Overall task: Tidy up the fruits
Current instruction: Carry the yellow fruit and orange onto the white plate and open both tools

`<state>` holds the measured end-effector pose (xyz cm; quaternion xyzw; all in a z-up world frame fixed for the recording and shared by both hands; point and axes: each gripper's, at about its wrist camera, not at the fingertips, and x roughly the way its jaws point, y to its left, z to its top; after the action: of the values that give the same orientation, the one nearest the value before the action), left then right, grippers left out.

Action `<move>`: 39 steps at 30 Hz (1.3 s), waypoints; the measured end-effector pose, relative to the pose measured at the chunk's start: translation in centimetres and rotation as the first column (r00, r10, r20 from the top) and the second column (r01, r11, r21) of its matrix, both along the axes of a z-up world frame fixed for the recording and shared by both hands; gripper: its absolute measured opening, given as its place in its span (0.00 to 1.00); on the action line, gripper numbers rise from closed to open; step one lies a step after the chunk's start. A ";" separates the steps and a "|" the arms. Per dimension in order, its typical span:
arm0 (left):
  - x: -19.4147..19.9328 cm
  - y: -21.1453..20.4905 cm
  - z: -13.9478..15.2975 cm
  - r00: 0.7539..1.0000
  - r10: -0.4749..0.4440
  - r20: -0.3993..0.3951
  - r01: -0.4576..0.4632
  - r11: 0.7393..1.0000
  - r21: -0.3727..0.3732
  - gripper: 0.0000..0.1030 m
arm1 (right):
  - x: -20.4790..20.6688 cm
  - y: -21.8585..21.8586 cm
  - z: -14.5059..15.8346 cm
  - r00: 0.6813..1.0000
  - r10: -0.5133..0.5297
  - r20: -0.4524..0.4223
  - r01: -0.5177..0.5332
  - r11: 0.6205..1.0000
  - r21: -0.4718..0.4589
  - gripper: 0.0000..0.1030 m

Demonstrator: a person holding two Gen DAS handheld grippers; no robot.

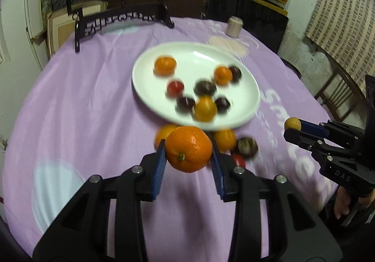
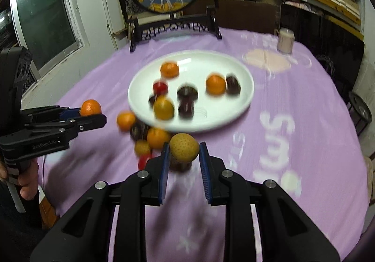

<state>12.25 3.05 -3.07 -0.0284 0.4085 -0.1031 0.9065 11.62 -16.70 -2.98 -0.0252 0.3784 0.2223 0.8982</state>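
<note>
Where legible: "DAS" on right gripper [image 1: 291, 130]

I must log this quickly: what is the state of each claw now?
Left claw: closed on the orange.
Right claw: closed on the small yellow-brown fruit.

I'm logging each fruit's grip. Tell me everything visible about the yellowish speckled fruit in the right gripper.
The round yellowish-tan fruit with fine brown speckles looks matte and pear-like. It sits between the blue ribbed pads of the right gripper, held above the purple tablecloth, short of the white plate. Its underside is hidden.
</note>
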 end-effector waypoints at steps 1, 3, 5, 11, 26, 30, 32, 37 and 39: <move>1.6 0.0 0.5 1.000 0.011 -0.006 -0.011 1.000 0.001 0.36 | 0.9 0.3 0.4 1.000 0.005 0.002 -0.005 1.000 0.003 0.25; 4.5 0.1 1.3 0.999 0.034 -0.011 -0.034 0.999 -0.006 0.36 | 3.5 1.0 1.3 1.000 0.014 0.002 -0.014 1.000 0.006 0.25; 7.9 0.0 2.0 0.998 0.057 -0.017 -0.057 0.998 -0.015 0.36 | 6.8 2.2 2.4 1.000 0.025 0.011 -0.025 1.000 -0.006 0.25; 15.3 -0.5 2.5 0.993 0.113 -0.026 -0.114 0.991 -0.076 0.36 | 13.9 4.1 1.2 0.998 -0.035 0.056 0.039 0.997 -0.062 0.25; 17.9 -1.7 -1.0 0.992 0.081 -0.097 -0.088 0.993 -0.080 0.36 | 17.4 4.8 -2.2 0.997 -0.068 -0.034 0.065 0.995 -0.080 0.25; 17.4 -1.2 -0.6 0.992 0.101 -0.075 -0.107 0.990 -0.088 0.43 | 17.2 4.4 -2.2 0.996 -0.082 -0.021 0.080 0.994 -0.079 0.30; 16.8 -0.8 0.0 0.993 0.108 -0.051 -0.113 0.987 -0.111 0.44 | 16.8 4.0 -2.1 0.997 -0.081 -0.012 0.080 0.994 -0.081 0.32; 13.7 0.3 1.3 0.992 0.125 -0.006 -0.124 0.982 -0.143 0.45 | 14.1 2.7 -1.8 0.996 -0.090 0.028 0.092 0.992 -0.082 0.33; 11.1 0.8 1.8 0.991 0.130 0.029 -0.125 0.983 -0.135 0.45 | 12.3 2.3 -1.5 0.994 -0.097 0.052 0.102 0.990 -0.095 0.33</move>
<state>23.33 3.86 -1.28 -0.1126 0.3810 -0.0724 0.9148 23.94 -14.45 -4.48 -0.0555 0.3683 0.1576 0.9146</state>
